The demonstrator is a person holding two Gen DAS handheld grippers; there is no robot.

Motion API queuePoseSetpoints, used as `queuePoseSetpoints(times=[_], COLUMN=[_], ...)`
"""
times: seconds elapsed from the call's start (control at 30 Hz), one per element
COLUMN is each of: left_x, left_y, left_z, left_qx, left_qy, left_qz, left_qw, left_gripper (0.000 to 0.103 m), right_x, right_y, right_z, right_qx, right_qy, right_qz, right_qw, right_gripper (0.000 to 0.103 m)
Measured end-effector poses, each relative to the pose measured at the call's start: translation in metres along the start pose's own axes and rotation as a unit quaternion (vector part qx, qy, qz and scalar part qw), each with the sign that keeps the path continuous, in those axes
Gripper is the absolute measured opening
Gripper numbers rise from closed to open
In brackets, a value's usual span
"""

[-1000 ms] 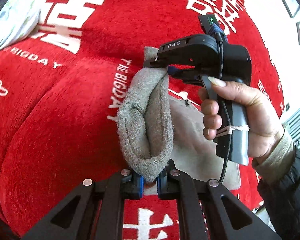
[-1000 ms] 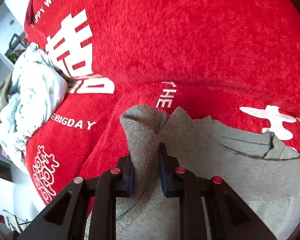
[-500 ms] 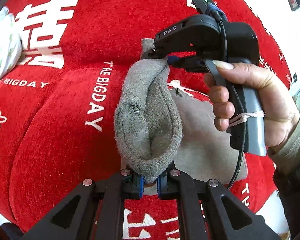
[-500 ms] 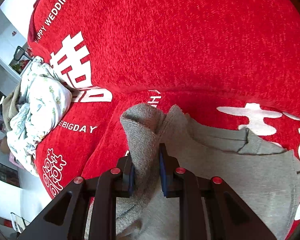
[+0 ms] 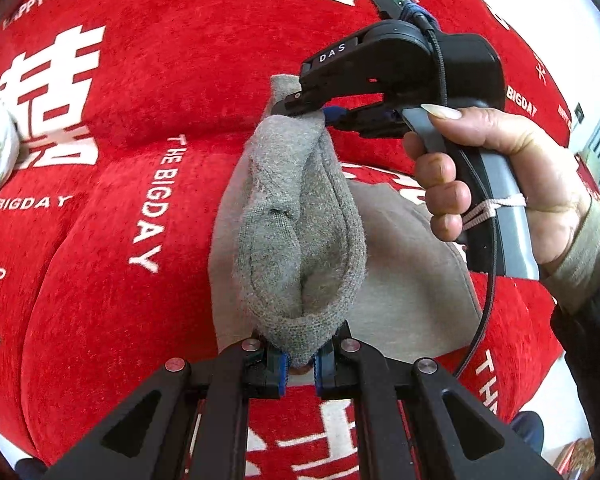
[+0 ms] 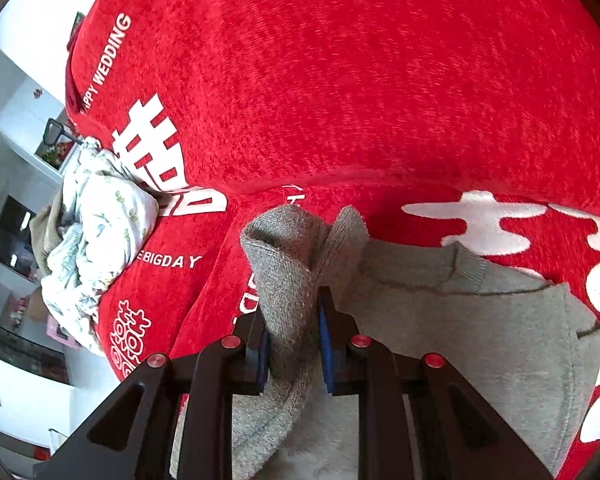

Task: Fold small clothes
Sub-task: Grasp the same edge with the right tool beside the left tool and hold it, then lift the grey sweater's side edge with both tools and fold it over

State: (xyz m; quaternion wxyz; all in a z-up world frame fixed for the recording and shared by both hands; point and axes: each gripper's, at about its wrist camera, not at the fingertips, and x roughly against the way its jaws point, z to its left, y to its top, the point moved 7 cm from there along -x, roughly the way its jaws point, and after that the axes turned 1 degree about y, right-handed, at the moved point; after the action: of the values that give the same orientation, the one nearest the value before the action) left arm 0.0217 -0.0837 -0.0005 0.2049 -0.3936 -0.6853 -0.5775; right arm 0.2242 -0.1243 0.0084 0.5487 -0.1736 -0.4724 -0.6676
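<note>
Between the left gripper (image 5: pixel 299 360) and right gripper (image 6: pixel 293 344), each clamped on a hem corner, the soft grey garment (image 5: pixel 300 232) sags limply, best held by its edges.

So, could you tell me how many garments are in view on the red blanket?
2. A grey knit garment lies on the red blanket, its edge lifted between both grippers. A white floral garment lies crumpled at the blanket's left edge; more may be hidden beneath it.

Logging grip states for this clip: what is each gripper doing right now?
Left gripper: shut on one end of the grey garment.
Right gripper: shut on a bunched edge of the same grey garment.
</note>
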Motion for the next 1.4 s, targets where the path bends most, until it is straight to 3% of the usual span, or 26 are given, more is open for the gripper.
queuePoseSetpoints(times=[0.7,1.4], left_x=[-0.028,-0.066], left_y=[0.001,-0.016], left_z=[-0.079,-0.171], left_qx=[-0.074,-0.171], left_qy=[0.007,0.005], left_qz=[0.027,0.056], left_qw=[0.9969,0.9836], left_gripper=[0.010,0.010], right_x=[0.046,0.093], right_y=[-0.004,-0.021], right_z=[-0.059,-0.137], right_qx=[-0.011,-0.038], right_qy=[0.022,0.034], right_qz=[-0.013,-0.040], right_qw=[1.000,0.998], right_gripper=[0.022,0.022])
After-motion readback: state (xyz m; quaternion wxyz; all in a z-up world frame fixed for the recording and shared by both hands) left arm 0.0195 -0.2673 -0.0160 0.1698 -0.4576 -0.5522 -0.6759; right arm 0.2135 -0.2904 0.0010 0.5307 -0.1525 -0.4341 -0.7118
